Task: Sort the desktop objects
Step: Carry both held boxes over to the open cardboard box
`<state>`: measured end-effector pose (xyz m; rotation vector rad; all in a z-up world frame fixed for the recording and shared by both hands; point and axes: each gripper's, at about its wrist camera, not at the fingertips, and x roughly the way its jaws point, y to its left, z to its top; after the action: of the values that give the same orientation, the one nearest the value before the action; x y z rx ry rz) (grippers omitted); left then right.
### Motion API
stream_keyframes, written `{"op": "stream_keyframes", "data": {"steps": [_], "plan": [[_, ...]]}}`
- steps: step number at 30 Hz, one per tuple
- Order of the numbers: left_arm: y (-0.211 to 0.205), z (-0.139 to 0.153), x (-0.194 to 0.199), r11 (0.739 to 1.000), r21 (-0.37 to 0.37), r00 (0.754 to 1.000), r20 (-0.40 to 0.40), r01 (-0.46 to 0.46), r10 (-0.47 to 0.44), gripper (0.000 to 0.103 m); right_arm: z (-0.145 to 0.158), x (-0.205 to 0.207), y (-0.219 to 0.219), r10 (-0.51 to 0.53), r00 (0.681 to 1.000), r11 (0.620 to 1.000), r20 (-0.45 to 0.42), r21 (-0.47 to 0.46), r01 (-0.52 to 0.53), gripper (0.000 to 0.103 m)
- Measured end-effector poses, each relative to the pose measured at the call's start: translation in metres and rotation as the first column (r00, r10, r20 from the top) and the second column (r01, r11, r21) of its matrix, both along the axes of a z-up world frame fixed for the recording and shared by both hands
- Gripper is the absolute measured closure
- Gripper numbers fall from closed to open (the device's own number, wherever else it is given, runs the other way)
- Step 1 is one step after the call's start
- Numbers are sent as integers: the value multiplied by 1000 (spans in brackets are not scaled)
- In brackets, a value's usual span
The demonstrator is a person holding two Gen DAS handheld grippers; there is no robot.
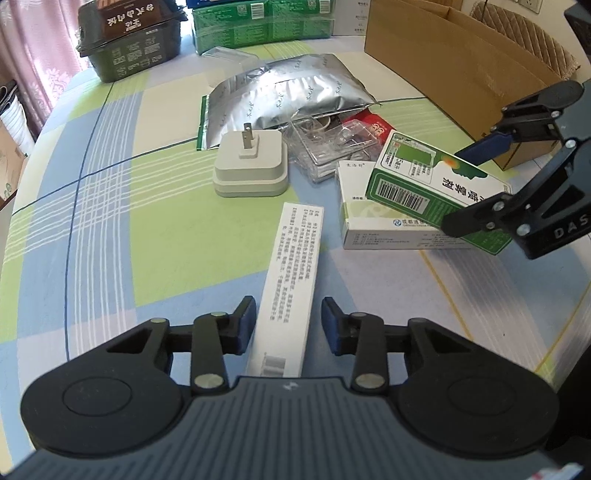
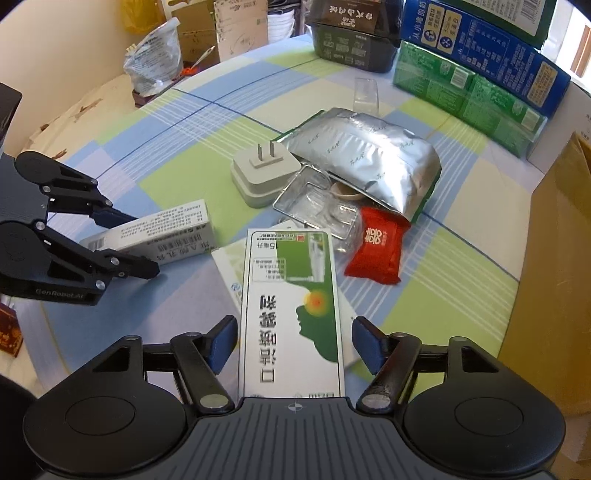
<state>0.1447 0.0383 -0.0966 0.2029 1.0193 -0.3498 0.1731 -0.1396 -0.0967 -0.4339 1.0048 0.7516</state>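
Observation:
My left gripper (image 1: 288,325) is open, its pads either side of a long white printed box (image 1: 291,273) lying on the checked tablecloth; there are gaps on both sides. My right gripper (image 2: 293,341) is open around a green-and-white spray box (image 2: 291,306), which rests tilted on a flat white box (image 1: 373,218). In the left wrist view the right gripper (image 1: 480,184) straddles that green box (image 1: 436,177). In the right wrist view the left gripper (image 2: 125,240) sits astride the white box (image 2: 159,232).
A white plug adapter (image 1: 251,162), a silver foil pouch (image 1: 288,96), a clear plastic tray (image 2: 317,199) and a red packet (image 2: 376,247) lie mid-table. A cardboard box (image 1: 461,66) stands right. A dark food tub (image 1: 129,40) and green cartons (image 1: 262,22) stand at the back.

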Motion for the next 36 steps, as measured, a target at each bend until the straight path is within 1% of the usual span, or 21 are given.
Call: {"op": "stream_keyframes", "data": {"steps": [6,8,9,10,16,21,30,36], "plan": [[-1,-1,5,1000,-2,1000,-2,-2,2,70,-2,4,2,-26,1000,1000,-10,12,27,37],[-1,-2,7,1000,-9,1000,-8,-3,3,72,-3,4,3,-27,1000,1000,-11,6,27,39],[-1,-3,7,1000,-8,1000,-10,-6,6,78,-3,4,3,-28,1000,1000,-12,3,28,43],[-1,-3,7,1000,-7,1000,-10,-8,8,80,-4,4,4,-27,1000,1000,-14,2,27,49],[0,-2,6,1000,-11,999,-25,-26,26,82,-2,0,3,-38,999,999,6,5,38,50],[2,5,2,1000,-6,999,-18,-27,27,82,5,-4,1,-42,999,999,13,17,42,51],[-5,31,1,999,7,999,5,-42,42,82,34,-11,-11,-83,995,995,51,59,80,51],[-31,62,5,1000,-12,999,30,-29,29,82,71,-10,-36,-155,984,983,87,107,146,51]]}}
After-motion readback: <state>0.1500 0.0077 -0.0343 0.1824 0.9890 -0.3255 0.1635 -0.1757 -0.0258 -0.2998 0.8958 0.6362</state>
